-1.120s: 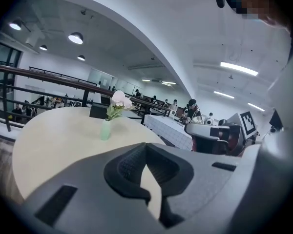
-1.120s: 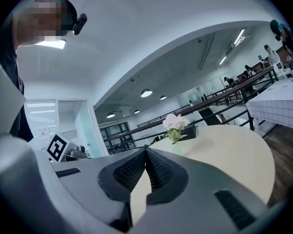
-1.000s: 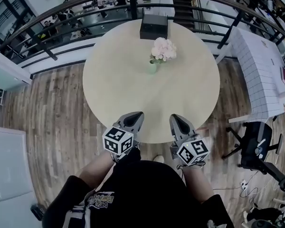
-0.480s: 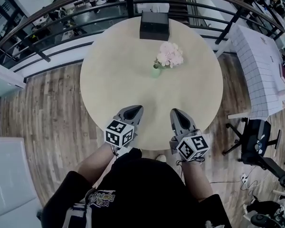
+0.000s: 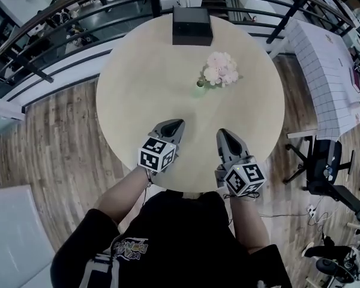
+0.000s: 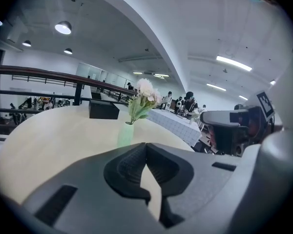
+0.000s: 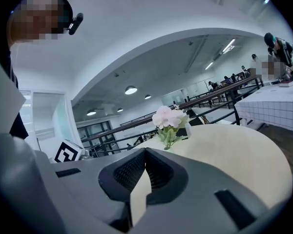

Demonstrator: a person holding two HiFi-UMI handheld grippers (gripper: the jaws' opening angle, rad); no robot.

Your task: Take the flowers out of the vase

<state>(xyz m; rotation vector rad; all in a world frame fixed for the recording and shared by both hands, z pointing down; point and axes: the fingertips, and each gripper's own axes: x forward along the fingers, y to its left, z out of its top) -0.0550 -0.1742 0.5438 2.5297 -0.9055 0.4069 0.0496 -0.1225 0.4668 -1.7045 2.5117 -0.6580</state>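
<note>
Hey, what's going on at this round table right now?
A person holds a left hand-held gripper and a right hand-held gripper over the near edge of the round table, both shut and empty. The pink flowers stand in their pale green vase farther across the table, untouched. A black box sits at the far edge.

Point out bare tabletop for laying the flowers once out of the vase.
Widest bare patch: left half of the table, between the black box, the vase and the left gripper. Also free: the right rim beyond the flowers. Crowded only around box and vase.
</note>
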